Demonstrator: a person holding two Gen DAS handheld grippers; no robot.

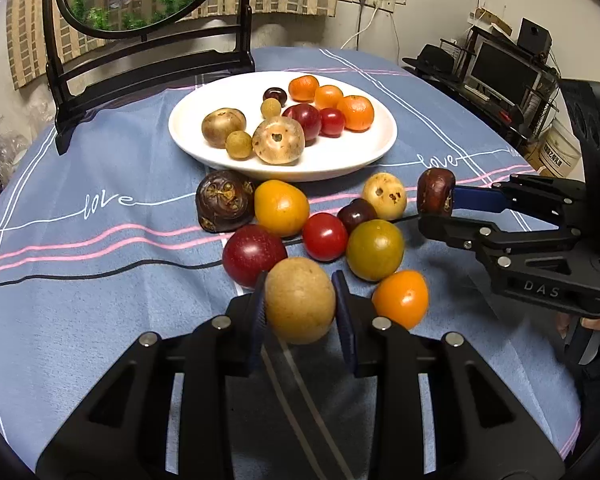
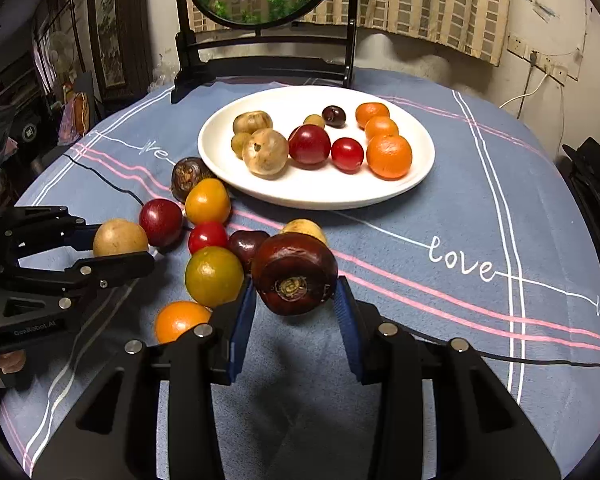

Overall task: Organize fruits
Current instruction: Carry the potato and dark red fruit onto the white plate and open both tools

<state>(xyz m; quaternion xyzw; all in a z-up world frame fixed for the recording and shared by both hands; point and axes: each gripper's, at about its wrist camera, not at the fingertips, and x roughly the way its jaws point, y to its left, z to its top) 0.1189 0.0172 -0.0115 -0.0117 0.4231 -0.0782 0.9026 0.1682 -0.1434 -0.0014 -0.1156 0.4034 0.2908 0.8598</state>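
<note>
My left gripper (image 1: pixel 300 300) is shut on a tan round fruit (image 1: pixel 300 300), held just above the cloth; it also shows in the right wrist view (image 2: pixel 120 240). My right gripper (image 2: pixel 296 296) is shut on a dark brown chestnut-like fruit (image 2: pixel 294 274), seen in the left wrist view (image 1: pixel 436 192) right of the pile. A white plate (image 1: pixel 340 156) holds several fruits: oranges, red, brown and tan ones. Loose fruits lie in front of the plate: a dark brown one (image 1: pixel 224 206), a yellow-orange one (image 1: pixel 281 208), red ones (image 1: pixel 254 254), a green-yellow one (image 1: pixel 375 250), an orange one (image 1: pixel 401 298).
A blue tablecloth (image 1: pixel 100 300) with pink and white stripes covers the round table. A black cable (image 1: pixel 100 274) runs across it. A black framed round ornament stand (image 1: pixel 148 60) stands behind the plate. Shelves with a monitor (image 1: pixel 504 72) stand at the far right.
</note>
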